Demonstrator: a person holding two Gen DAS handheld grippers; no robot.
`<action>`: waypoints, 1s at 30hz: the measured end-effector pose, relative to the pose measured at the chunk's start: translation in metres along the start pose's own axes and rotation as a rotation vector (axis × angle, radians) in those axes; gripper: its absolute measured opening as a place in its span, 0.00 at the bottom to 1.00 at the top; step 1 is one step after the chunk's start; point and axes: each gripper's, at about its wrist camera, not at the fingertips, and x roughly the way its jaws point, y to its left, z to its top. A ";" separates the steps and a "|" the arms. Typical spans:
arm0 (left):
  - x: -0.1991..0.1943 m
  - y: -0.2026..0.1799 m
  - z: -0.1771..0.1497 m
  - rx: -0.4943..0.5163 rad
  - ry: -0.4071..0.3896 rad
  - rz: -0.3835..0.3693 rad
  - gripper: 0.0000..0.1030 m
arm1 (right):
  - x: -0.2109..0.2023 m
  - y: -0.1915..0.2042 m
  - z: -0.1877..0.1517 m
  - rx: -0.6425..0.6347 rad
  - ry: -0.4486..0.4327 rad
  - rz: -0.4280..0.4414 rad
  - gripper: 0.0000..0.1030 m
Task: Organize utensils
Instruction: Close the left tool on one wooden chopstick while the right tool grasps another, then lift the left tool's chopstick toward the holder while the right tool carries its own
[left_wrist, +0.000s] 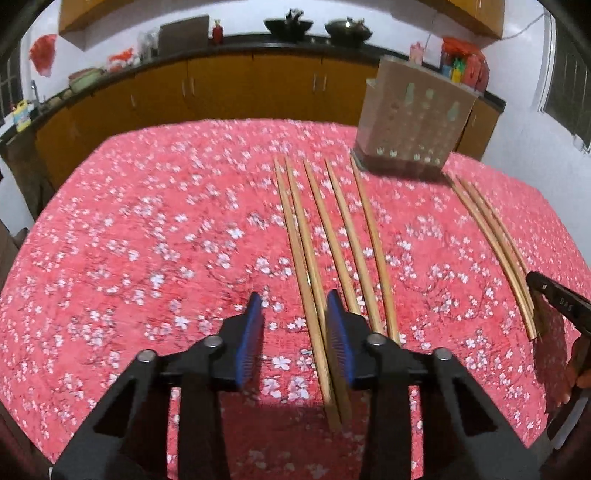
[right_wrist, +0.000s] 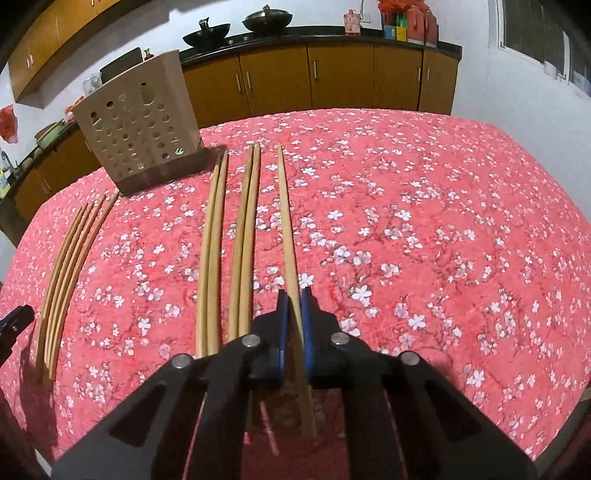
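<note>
While angled down at the table, right tongs pinching one chopstick, left tongs spread around two.

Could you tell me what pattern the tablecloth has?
Pink-red tablecloth with white blossoms, clearest in the right wrist view.

left gripper angled down toward the table, blue pads partly apart with a gap on the left-hand side, and right gripper angled down likewise, pads pinched shut on a single chopstick.
</note>
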 end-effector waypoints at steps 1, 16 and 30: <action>0.003 0.000 0.000 0.001 0.015 -0.002 0.29 | 0.000 0.000 0.000 -0.002 -0.002 -0.001 0.09; 0.028 -0.002 0.019 0.028 0.058 0.007 0.08 | 0.004 0.002 0.005 -0.048 -0.006 0.000 0.08; 0.034 0.031 0.031 -0.012 0.033 -0.008 0.08 | 0.018 -0.024 0.022 0.019 -0.015 -0.004 0.08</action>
